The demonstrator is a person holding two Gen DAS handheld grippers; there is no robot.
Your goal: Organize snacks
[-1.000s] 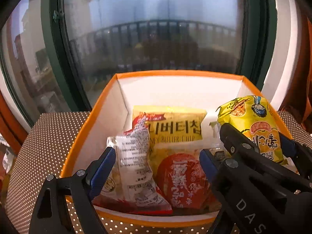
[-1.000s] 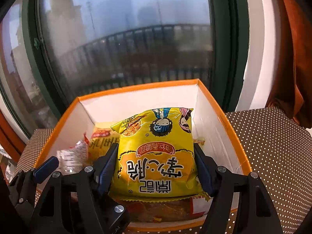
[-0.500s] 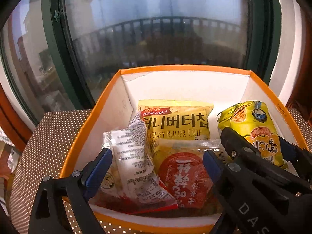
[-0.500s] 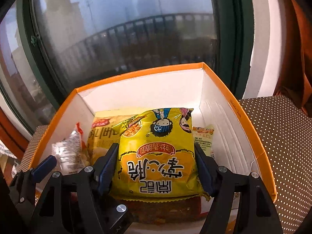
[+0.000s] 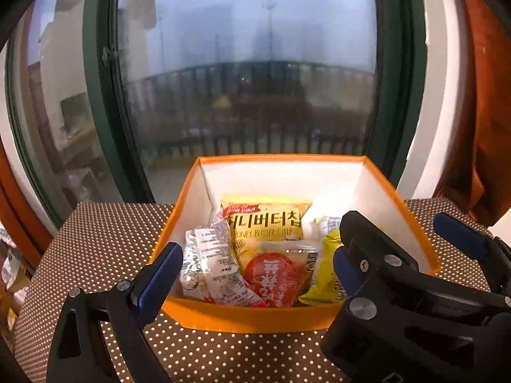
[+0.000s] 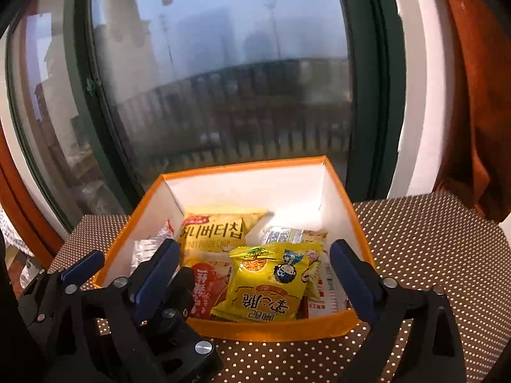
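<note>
The yellow noodle snack packet (image 6: 266, 284) lies in the orange box (image 6: 281, 327), straight ahead of my right gripper (image 6: 255, 274) and just below its tips, its printed face up and its near edge against the box's front wall. My right jaws have just been opening and now stand wide, one blue pad (image 6: 156, 279) on each side of the packet and clear of it, so I have hold of nothing there. To the left of that packet sits a red-labelled clear pouch (image 5: 274, 274), and beyond it the yellow honey butter chip bag (image 5: 265, 220) leans toward the far wall. A silver-white wrapper (image 5: 212, 261) lies just ahead of my left gripper (image 5: 257, 263), whose jaws have also been opening, stand wide and are empty, tips over the box's near edge. The box rests on a brown cloth with white dots (image 5: 105, 242), which spreads under both grippers. Beyond it is a green-framed window (image 5: 102, 105) showing a railing.
</note>
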